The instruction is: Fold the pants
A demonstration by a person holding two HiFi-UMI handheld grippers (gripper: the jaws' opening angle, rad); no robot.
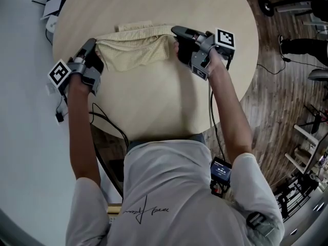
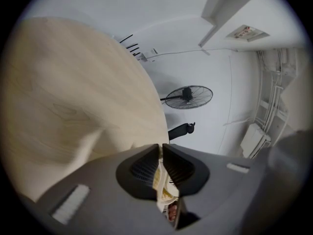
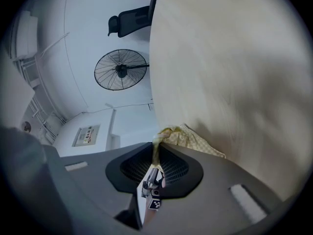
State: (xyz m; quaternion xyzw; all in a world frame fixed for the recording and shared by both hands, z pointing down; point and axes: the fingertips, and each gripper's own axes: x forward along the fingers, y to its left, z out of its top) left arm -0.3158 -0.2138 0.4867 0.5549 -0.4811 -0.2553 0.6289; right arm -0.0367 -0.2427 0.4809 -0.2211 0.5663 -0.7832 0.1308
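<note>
Pants (image 1: 134, 53) of pale yellow check lie on the round, light wooden table (image 1: 169, 101), a little toward 9 o'clock from its middle in the head view. They are bunched into a loose, wrinkled rectangle. A flatter strip of the same cloth pokes out from under it at 12 o'clock.

The left claw (image 1: 94, 47) sits at the bundle's 9 o'clock edge and the right claw (image 1: 177, 32) at its 3 o'clock edge. Both are low over the tabletop, and the cloth is stretched between them.

In the left gripper view the left claw (image 2: 160, 148) is narrowed onto a fold of the yellow fabric (image 2: 161, 182). The cloth is pinched between the ribbed pads and runs back toward the camera. The table (image 2: 63, 92) fills that view from 8 to 11 o'clock, and a wall fan (image 2: 188, 97) hangs just past 12 o'clock of the tips.

In the right gripper view the right claw (image 3: 156, 148) is likewise clamped on a thin edge of the pants (image 3: 190, 137). The rest of the cloth spills out at 1 o'clock onto the table (image 3: 234, 72). A fan (image 3: 120, 70) shows at 11 o'clock, with a dark chair (image 3: 132, 21) above it.

The person's white shirt (image 1: 174, 193) fills the head view at 6 o'clock. A black cable (image 1: 110, 122) loops off the table's edge at 7 o'clock.
</note>
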